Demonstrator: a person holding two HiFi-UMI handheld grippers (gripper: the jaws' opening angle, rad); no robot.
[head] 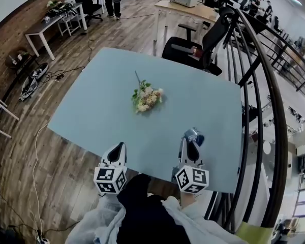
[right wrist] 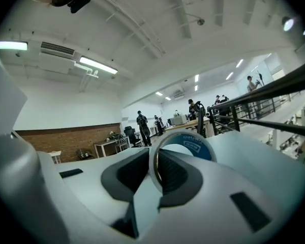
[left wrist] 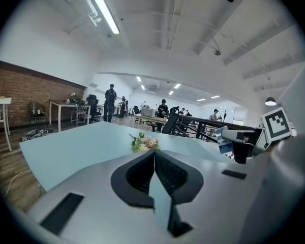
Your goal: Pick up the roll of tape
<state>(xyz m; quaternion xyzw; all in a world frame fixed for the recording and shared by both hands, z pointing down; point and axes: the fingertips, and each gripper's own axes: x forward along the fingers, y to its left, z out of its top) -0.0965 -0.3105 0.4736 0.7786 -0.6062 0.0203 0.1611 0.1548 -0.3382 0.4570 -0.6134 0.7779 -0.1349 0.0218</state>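
At the near edge of the pale blue table (head: 91, 111), the two hand-held grippers sit side by side, both pointing toward 12 o'clock. The right hand-held gripper (head: 192, 145) has its jaws narrowly apart and clamped on the roll of tape (head: 194, 134). In the right gripper view the roll of tape (right wrist: 198, 149) stands on edge between the dark pads of that hand-held gripper (right wrist: 155, 161), its blue-labelled core facing right. The left hand-held gripper (head: 120, 147) has its jaws pressed together with nothing between them, which the left gripper view shows plainly (left wrist: 154, 159). A small bunch of flowers (head: 146, 98) lies at the middle of the table. From it, the left hand-held gripper is at 7 o'clock and the roll of tape at 5 o'clock, both well apart from it. Beyond the far edge, at 1 o'clock, stands a black office chair (head: 198, 44).
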